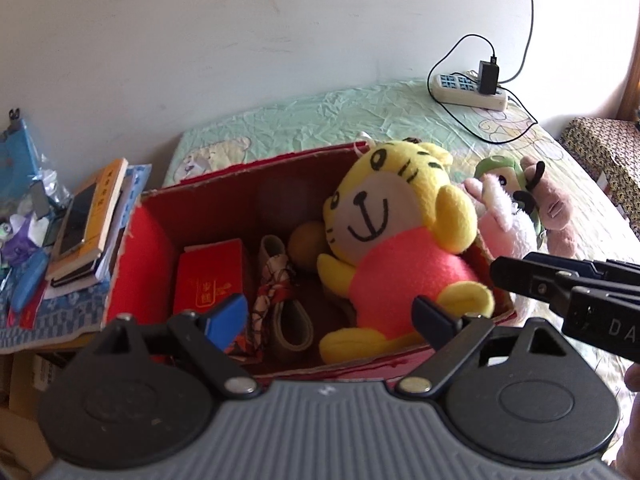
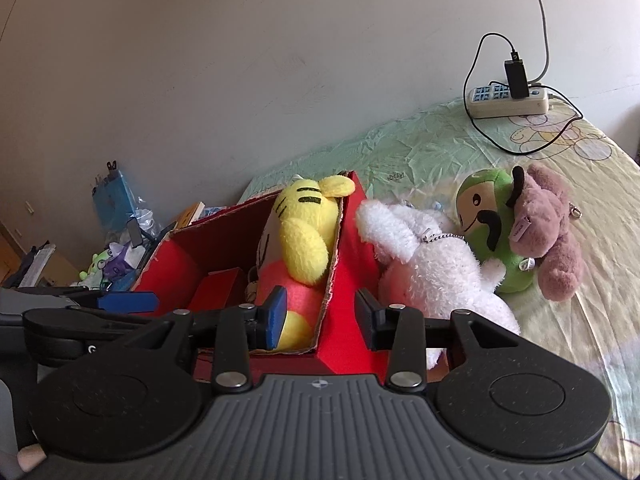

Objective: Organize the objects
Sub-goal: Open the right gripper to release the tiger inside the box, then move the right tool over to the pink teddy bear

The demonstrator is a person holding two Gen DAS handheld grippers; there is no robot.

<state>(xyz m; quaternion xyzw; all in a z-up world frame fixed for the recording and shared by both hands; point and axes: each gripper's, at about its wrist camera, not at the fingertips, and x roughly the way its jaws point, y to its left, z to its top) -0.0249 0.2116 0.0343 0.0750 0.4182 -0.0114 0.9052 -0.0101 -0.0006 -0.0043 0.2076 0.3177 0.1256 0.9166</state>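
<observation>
We see the yellow tiger toy [image 1: 394, 236] lying in the red cardboard box [image 1: 224, 184], propped against the box's right wall with its head up near the far corner and its pink belly and yellow feet toward the near edge. Beside it in the box lie a small red packet [image 1: 210, 280], a strip of patterned cloth with a loop of belt [image 1: 280, 300], and a brownish ball [image 1: 306, 244] tucked behind the toy's arm. The box stands on a bed with a pale green sheet [image 1: 320, 112]. Just outside the box's right wall lie three more soft toys on the sheet: a white fluffy one [image 2: 436, 264] touching the wall, a green one [image 2: 492, 224] behind it, and a mauve one [image 2: 548, 232] leaning on the green one. Our left gripper [image 1: 328, 312] hangs over the near edge of the box with its jaws wide apart and nothing between them; the tiger's feet sit just beyond its tips. Our right gripper [image 2: 322, 312] is over the box's right wall, jaws apart and gripping nothing, one finger [image 2: 276, 312] in front of the tiger's belly and the other outside the wall. Farther off, a power strip [image 1: 468, 90] with a black charger and cable rests by the wall, and a stack of books [image 1: 92, 216] sits left of the box.
</observation>
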